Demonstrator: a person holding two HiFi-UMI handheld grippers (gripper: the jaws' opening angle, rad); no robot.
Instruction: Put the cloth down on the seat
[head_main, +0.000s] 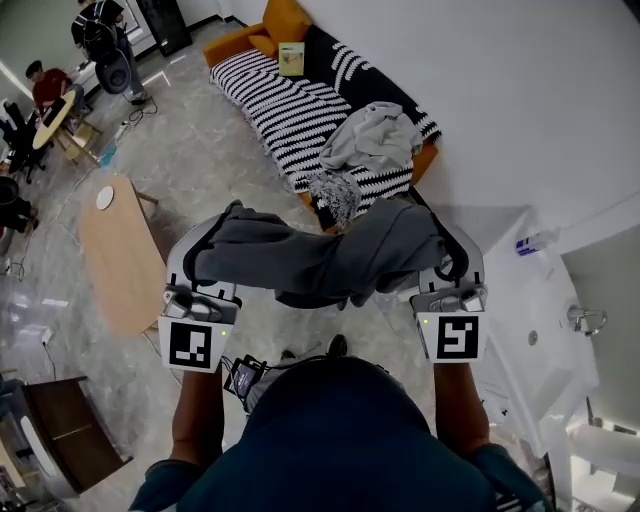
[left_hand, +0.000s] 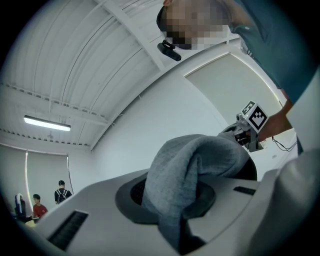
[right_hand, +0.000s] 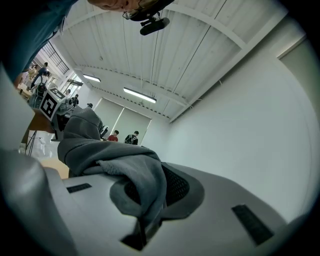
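Head view: grey cloth (head_main: 320, 258) slung mid-frame between left gripper (head_main: 205, 262) and right gripper (head_main: 452, 262), over floor (head_main: 200, 160). Striped sofa seat (head_main: 262, 88) upper centre, well apart.
Left gripper view: jaws clamped on cloth end.
Right gripper view: jaws pinching other end.
Judgement: cloth held, not yet laid down.

I can read no words or numbers anywhere. The cubes on my left gripper (head_main: 220, 232) and right gripper (head_main: 442, 235) carry only black-and-white square patterns. On the sofa (head_main: 262, 82), a booklet (head_main: 291, 58) bears print too small to read.
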